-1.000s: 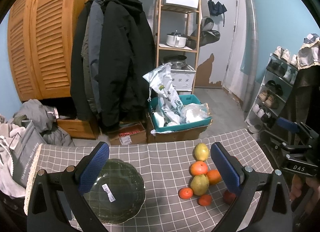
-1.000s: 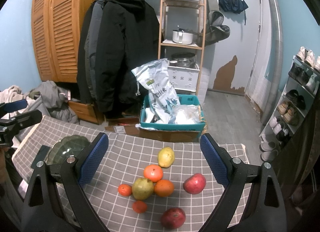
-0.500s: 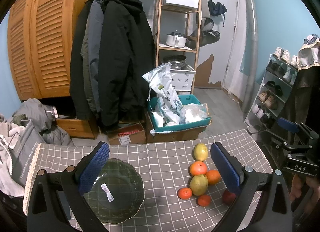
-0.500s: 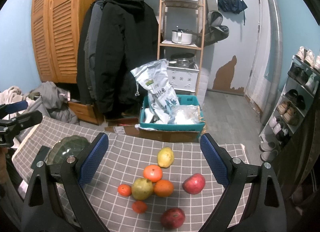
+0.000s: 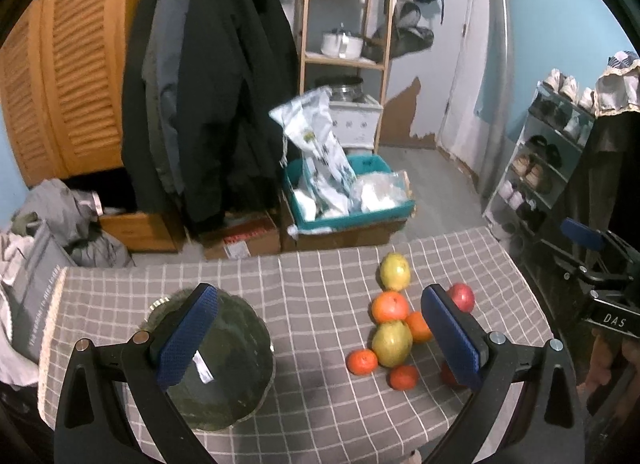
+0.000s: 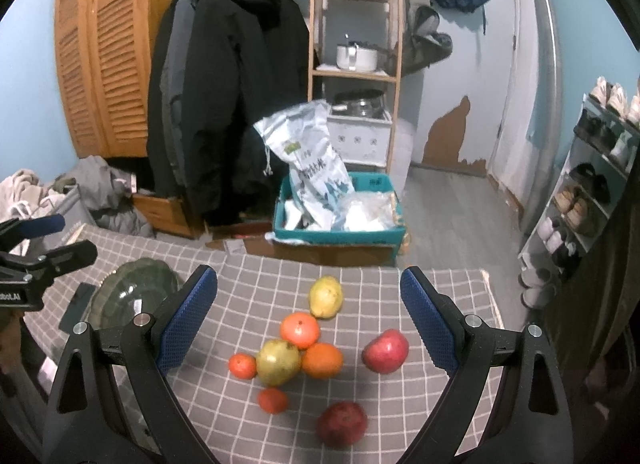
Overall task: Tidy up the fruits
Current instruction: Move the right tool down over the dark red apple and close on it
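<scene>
Fruit sits in a loose cluster on the right half of the checked tabletop (image 6: 256, 288): a far pear (image 6: 326, 297), a near pear (image 6: 278, 362), a tangerine (image 6: 300, 330), an orange (image 6: 322, 360), two small mandarins (image 6: 242, 366), and two red apples (image 6: 385, 351). None is in the green glass bowl (image 5: 224, 360), which stands empty on the left, well apart from the pile.

Since a second ago your left hand-held gripper (image 5: 320, 340) has pushed forward and lower, so the bowl and the fruit both loom larger and the far apple, hidden before, now shows past its right finger. Your right hand-held gripper (image 6: 310, 322) has barely moved. Both are spread wide and hold nothing.

That reads as an approach only; sorting has not started, and every piece is yet to be moved.
</scene>
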Motion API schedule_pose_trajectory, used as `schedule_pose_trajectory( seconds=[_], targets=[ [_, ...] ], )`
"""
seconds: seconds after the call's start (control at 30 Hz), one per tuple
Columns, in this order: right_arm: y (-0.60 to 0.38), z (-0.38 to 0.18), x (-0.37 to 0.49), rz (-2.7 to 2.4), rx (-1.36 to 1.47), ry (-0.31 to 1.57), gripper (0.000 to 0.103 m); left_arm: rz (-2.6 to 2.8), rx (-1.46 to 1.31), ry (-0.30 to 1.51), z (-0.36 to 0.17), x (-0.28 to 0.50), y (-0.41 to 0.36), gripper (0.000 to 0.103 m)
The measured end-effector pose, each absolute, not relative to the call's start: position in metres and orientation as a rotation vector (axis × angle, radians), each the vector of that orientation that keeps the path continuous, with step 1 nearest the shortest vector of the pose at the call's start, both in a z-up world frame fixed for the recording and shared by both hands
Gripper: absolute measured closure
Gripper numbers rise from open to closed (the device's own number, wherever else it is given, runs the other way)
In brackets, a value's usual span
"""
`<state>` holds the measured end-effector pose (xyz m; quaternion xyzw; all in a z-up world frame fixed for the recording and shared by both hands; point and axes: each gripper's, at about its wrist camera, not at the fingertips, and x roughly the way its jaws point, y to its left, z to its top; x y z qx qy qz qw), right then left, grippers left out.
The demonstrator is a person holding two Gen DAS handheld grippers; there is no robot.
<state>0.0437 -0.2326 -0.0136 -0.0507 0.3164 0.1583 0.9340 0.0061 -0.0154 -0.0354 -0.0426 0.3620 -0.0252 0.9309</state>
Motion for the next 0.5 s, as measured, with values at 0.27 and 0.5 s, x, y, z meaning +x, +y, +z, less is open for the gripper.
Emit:
schedule_pose_trajectory(
  seconds=[0.27, 0.5],
  targets=[
    [-0.25, -0.046, 0.046, 0.276, -0.109, 0.718, 0.012, -0.05, -0.093, 0.846, -0.073, 0.018, -0.023, 0.001],
    [-0.266, -0.084, 0.046, 0.244, -0.11, 0.81, 0.012, -0.029, -0.125, 0.914, -0.108, 0.019, -0.03, 0.001]
  ],
)
